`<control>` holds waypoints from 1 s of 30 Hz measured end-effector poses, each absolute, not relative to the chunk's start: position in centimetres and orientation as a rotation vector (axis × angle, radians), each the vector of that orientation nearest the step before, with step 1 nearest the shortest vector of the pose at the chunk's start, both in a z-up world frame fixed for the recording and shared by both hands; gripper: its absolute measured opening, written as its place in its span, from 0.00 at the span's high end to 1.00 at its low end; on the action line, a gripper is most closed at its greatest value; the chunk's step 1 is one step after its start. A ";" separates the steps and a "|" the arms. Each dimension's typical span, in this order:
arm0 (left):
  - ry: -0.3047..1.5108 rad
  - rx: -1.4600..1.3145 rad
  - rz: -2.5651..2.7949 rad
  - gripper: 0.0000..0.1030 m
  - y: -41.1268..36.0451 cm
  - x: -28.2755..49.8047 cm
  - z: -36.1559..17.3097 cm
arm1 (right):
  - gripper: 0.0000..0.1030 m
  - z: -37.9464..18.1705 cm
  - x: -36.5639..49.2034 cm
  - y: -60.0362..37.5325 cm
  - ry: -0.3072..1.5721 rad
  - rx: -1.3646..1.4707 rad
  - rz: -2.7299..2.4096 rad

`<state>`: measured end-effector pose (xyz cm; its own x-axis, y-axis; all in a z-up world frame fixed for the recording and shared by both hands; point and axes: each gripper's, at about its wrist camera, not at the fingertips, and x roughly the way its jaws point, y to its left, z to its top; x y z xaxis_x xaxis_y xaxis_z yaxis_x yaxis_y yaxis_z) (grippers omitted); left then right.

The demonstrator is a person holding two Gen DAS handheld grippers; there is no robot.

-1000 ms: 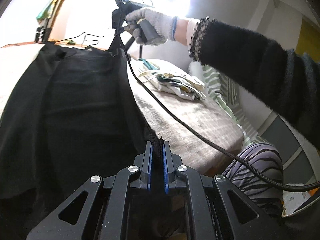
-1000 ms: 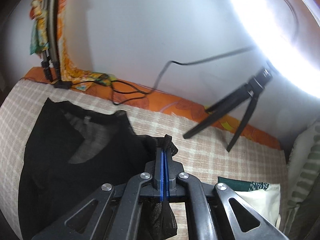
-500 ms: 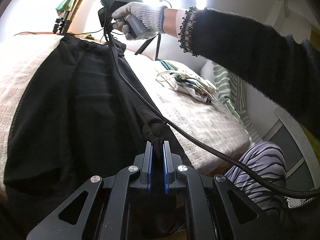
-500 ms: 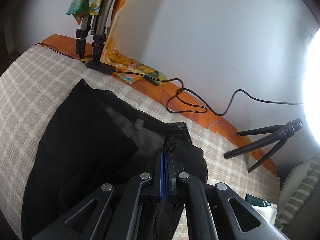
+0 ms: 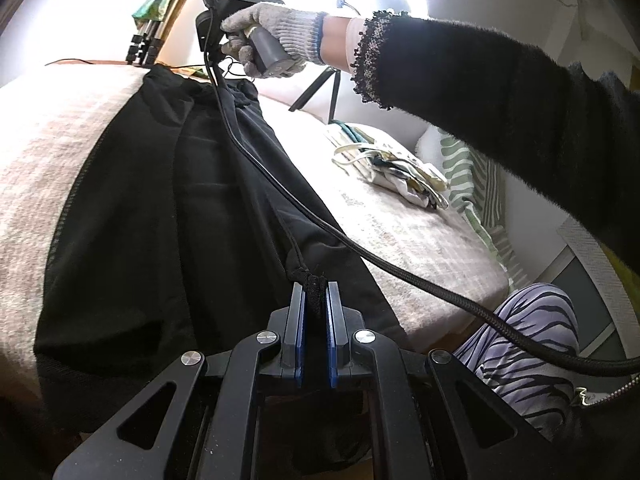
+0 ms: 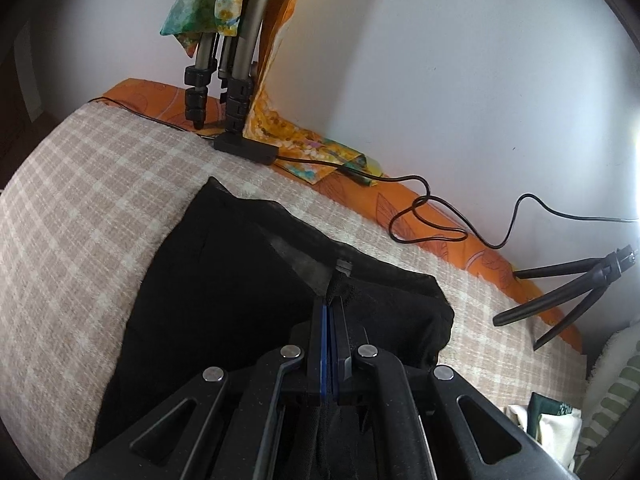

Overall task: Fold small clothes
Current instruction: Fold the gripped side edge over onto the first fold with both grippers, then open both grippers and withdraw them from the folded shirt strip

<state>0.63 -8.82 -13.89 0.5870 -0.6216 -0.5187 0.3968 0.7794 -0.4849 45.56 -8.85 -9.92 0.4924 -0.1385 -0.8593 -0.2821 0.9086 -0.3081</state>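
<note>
A black sheer garment (image 5: 168,208) lies lengthwise on a beige checked bed cover (image 5: 52,144). My left gripper (image 5: 315,292) is shut on a bunched corner of the garment at its near end. My right gripper (image 6: 331,304) is shut on the garment's (image 6: 224,280) far edge, low over the bed cover (image 6: 80,200). In the left wrist view the right gripper body (image 5: 224,20) shows at the garment's far end, held by a gloved hand. The garment's right side is folded over onto its middle.
A pile of folded light clothes (image 5: 396,168) lies on the bed to the right. A small black tripod (image 6: 568,296), a looped black cable (image 6: 432,216) and tripod legs (image 6: 224,92) stand along the wall. The right gripper's cable (image 5: 360,248) crosses the garment.
Both grippers have carried the garment's right edge leftward and down over its middle. The right gripper has moved left along the wall, toward the tripod legs. Both stay shut.
</note>
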 end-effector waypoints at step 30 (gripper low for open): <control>0.816 -0.099 -0.492 0.64 1.6 1.6 -9.0 | 0.64 -7.9 15.0 -23.6 1.110 -0.075 0.361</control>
<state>1.60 1.56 -9.00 0.5798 -0.4578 -0.6739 0.3829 0.8833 -0.2706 14.98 -23.59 -7.86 0.3930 0.2471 -0.8857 -0.3208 0.9395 0.1197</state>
